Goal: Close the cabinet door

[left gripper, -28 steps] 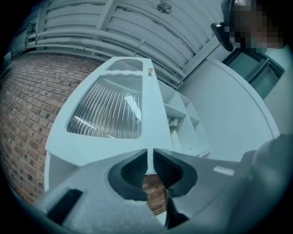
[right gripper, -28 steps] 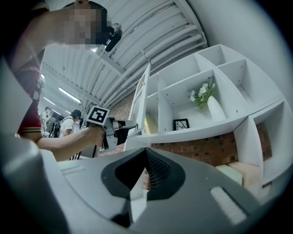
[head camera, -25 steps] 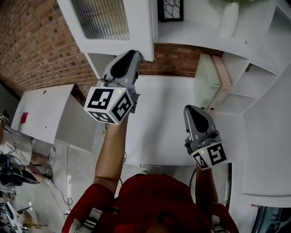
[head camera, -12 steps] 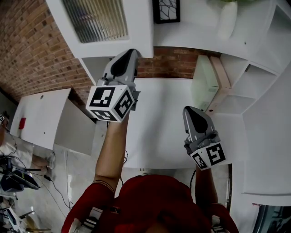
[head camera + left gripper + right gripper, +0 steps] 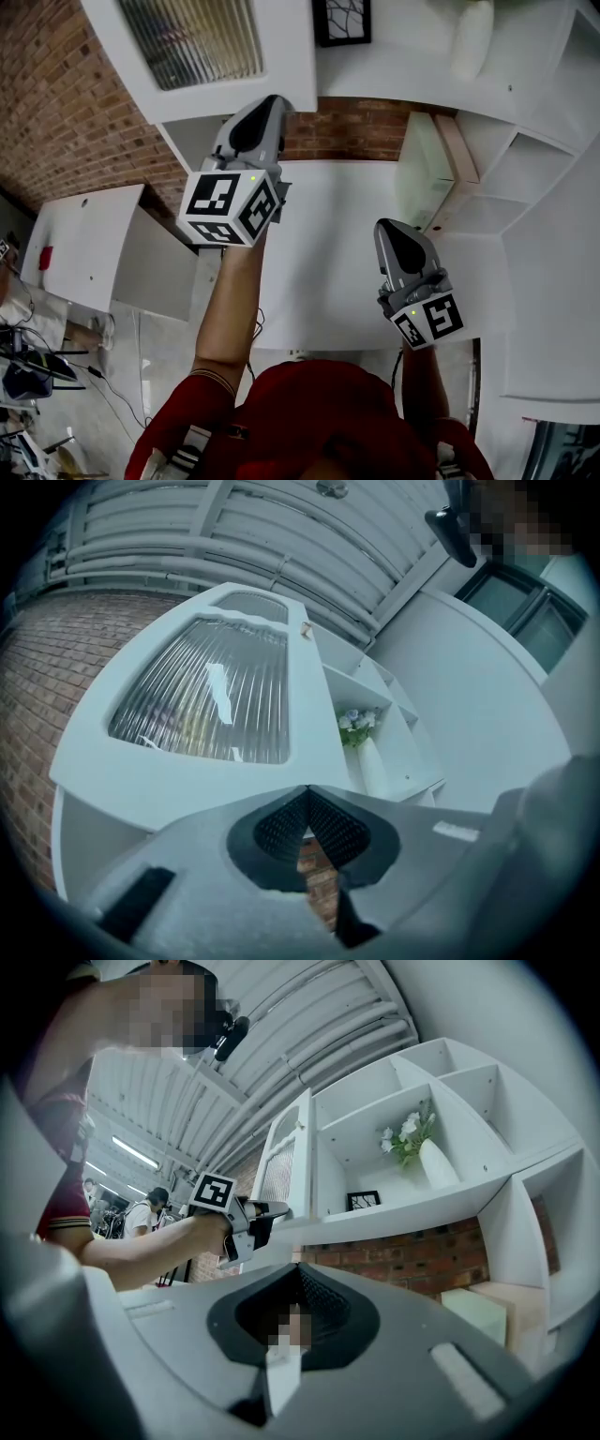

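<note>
L gripper [image 5: 281, 103], jaws together & empty, is seemingly pressing door [image 5: 291, 47] edge; the tip could slip off, leaving it ajar. R gripper [image 5: 385, 226] is hanging closed, empty.

**Soft, even light; strong fisheye bending in the gripper views**

The head view is evenly lit and fairly sharp. The white shelves [image 5: 403, 66] at the far right read bright, almost washed out, while the brick wall [image 5: 66, 103] at the left is dimmer. Shadows are soft-edged. In both gripper views the corners go black and straight edges bow toward the rim. The ribbed glass pane [image 5: 206, 705] carries pale streaks of glare. Strip lights [image 5: 136, 1152] glow on the far ceiling at the left. Close to the lens, the left gripper [image 5: 307, 794] and right gripper [image 5: 298, 1274] look soft and grainy.
</note>
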`<control>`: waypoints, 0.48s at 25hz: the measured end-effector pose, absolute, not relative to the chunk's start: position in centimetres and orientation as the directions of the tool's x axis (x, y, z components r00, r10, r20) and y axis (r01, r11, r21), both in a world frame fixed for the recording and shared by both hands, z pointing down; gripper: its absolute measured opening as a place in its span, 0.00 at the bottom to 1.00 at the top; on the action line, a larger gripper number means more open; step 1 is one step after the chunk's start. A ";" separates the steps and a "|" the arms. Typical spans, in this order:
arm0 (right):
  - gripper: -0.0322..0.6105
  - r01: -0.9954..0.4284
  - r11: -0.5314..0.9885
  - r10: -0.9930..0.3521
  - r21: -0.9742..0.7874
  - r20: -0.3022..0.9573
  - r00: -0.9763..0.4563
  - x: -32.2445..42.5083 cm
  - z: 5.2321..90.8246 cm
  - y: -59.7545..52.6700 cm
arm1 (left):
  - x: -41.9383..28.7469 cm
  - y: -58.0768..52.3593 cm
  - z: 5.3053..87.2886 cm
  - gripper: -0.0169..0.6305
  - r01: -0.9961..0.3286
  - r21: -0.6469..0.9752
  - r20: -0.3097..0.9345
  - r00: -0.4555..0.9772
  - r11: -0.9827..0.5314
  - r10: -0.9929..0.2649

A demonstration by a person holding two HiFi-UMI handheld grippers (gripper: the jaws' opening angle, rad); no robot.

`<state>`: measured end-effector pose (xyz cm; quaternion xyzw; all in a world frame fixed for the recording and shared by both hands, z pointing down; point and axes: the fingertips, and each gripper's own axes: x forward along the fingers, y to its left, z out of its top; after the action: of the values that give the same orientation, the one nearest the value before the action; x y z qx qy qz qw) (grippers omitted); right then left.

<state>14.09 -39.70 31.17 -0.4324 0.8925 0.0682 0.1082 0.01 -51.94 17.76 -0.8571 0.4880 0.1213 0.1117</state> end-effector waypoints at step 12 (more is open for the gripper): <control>0.07 -0.804 0.595 -0.772 0.016 -0.270 -0.576 14.8 31.0 -40.6 | 0.6 -53.6 18.2 0.02 -0.857 -0.076 -0.300 0.507 -0.509 -0.808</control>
<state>14.82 -40.60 31.04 -0.4449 0.8851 0.0684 0.1180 0.62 -53.64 18.18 -0.8612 0.4836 0.1135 0.1079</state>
